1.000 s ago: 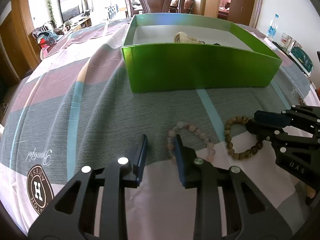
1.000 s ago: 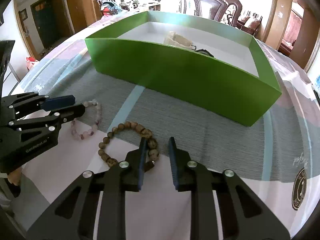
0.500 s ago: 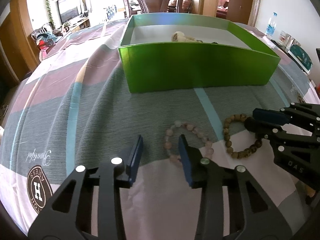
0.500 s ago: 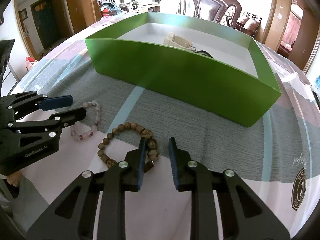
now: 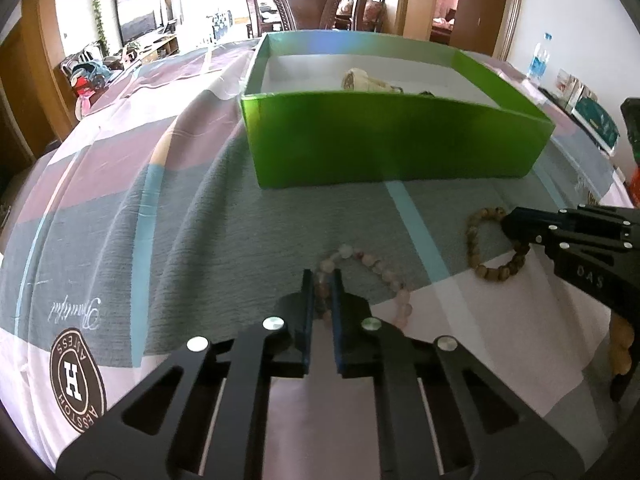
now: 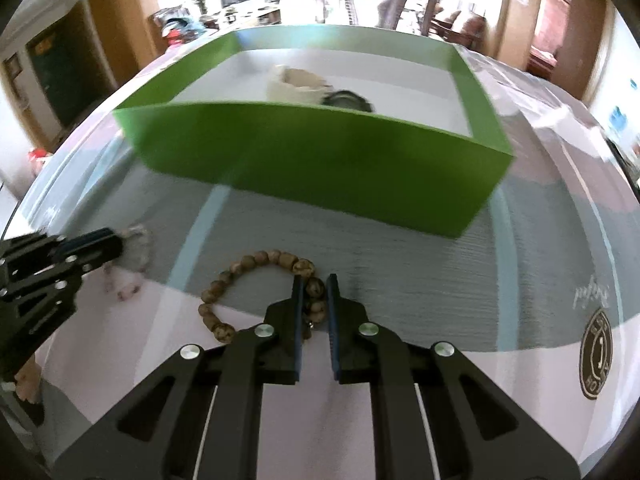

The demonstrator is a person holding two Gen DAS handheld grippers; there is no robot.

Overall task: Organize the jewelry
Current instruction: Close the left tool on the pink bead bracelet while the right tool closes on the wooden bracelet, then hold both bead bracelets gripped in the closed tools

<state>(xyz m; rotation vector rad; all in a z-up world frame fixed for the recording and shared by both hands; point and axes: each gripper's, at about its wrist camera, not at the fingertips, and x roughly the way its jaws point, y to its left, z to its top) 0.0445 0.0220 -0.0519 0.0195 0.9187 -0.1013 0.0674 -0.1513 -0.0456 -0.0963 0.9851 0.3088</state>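
A pink bead bracelet (image 5: 376,268) lies on the striped tablecloth. My left gripper (image 5: 322,280) is shut on its near-left side. A brown wooden bead bracelet (image 6: 248,270) lies to the right of it; it also shows in the left wrist view (image 5: 478,236). My right gripper (image 6: 312,286) is shut on its right side. A green box (image 5: 384,148) with a white floor stands beyond both bracelets. It holds a cream bracelet (image 6: 296,86) and a dark one (image 6: 346,100).
A carved wooden chair (image 5: 308,4) stands behind the table's far edge. A water bottle (image 5: 536,60) and books (image 5: 592,118) sit at the far right. The cloth has a round logo (image 5: 78,378) near the left front.
Both grippers have closed: the left on the pink bracelet after shifting right onto it, the right on the brown bracelet. The right wrist view is blurred by motion.
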